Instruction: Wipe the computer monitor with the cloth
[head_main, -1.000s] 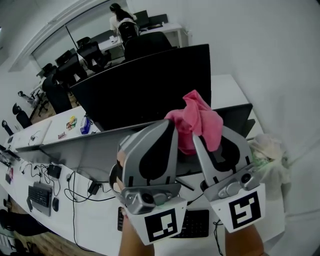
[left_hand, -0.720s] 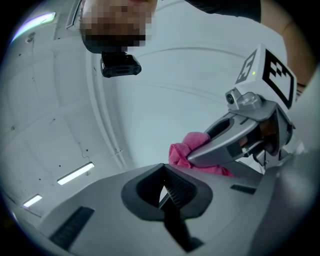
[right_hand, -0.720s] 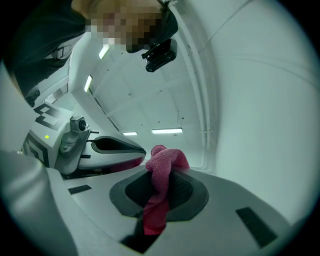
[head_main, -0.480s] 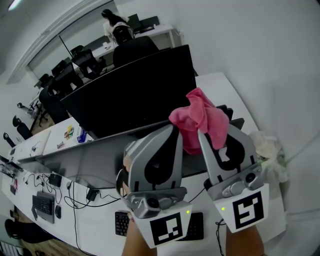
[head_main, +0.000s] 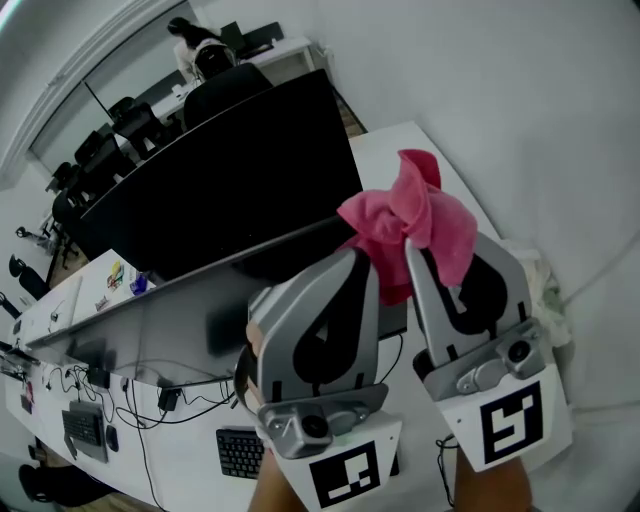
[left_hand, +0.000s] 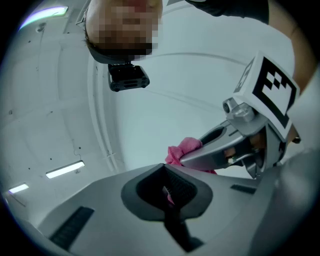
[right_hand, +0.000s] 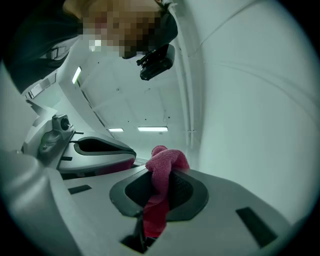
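the right gripper (head_main: 415, 262) has its jaws clamped on the pink cloth (head_main: 405, 222), just off the monitor's (head_main: 220, 170) right edge. the wide screen runs leftward. the left gripper (head_main: 352, 264), jaws together and seemingly empty, sits alongside.

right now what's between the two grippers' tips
The pink cloth, clamped in the right gripper's fingers, bunches up between it and the left gripper; the head view shows it.

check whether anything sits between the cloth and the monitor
Nothing visible does. The cloth, pinched in the right hand-held gripper, is held up over the monitor's right end, with only open air between them.
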